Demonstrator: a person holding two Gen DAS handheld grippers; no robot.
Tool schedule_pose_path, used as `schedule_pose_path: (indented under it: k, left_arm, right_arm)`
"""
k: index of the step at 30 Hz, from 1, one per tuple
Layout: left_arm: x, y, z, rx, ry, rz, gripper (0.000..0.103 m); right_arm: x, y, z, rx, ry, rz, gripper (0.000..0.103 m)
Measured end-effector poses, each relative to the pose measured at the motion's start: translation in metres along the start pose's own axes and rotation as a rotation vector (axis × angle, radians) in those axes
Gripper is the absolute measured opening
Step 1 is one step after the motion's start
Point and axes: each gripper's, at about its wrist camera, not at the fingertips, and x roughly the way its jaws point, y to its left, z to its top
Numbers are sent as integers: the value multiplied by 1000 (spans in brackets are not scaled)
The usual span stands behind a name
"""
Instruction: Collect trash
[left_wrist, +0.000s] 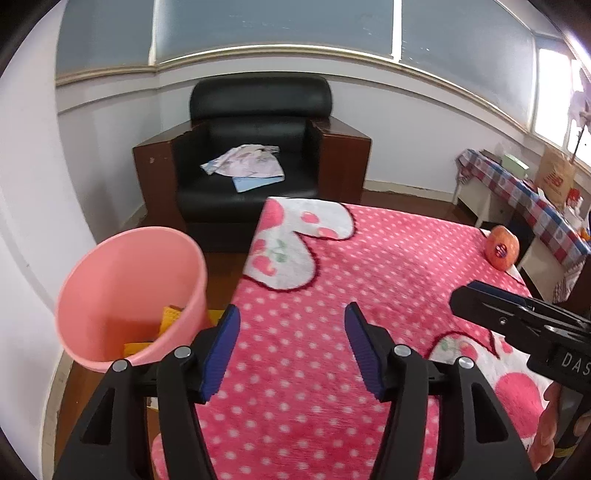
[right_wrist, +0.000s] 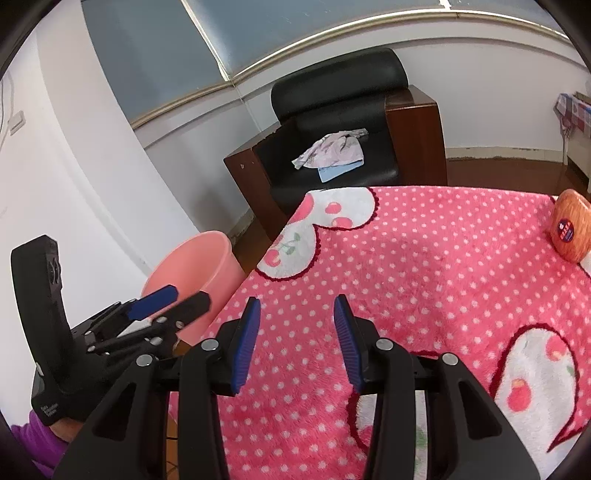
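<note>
A pink bin (left_wrist: 129, 295) stands on the floor left of the table, with yellow and orange scraps (left_wrist: 170, 317) inside; it also shows in the right wrist view (right_wrist: 195, 273). My left gripper (left_wrist: 291, 347) is open and empty over the left edge of the pink polka-dot cloth (left_wrist: 369, 295), just right of the bin. My right gripper (right_wrist: 297, 339) is open and empty over the cloth (right_wrist: 424, 277). The left gripper shows at the left of the right wrist view (right_wrist: 166, 302). An apple with a sticker (left_wrist: 501, 251) (right_wrist: 569, 225) sits at the table's far right.
A black armchair (left_wrist: 255, 147) with wooden sides stands beyond the table, with crumpled cloth and blue paper (left_wrist: 247, 166) on its seat. A side table with a checked cloth (left_wrist: 517, 184) and boxes is at the far right. A white wall is on the left.
</note>
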Motion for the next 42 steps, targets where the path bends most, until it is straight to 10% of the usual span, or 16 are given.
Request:
schedule_pose_path:
  k: [42]
  left_arm:
    - [7,-19,-2,5,33,6,60]
  right_arm:
    - [-3,-1,-12,-2,-2,-77,61]
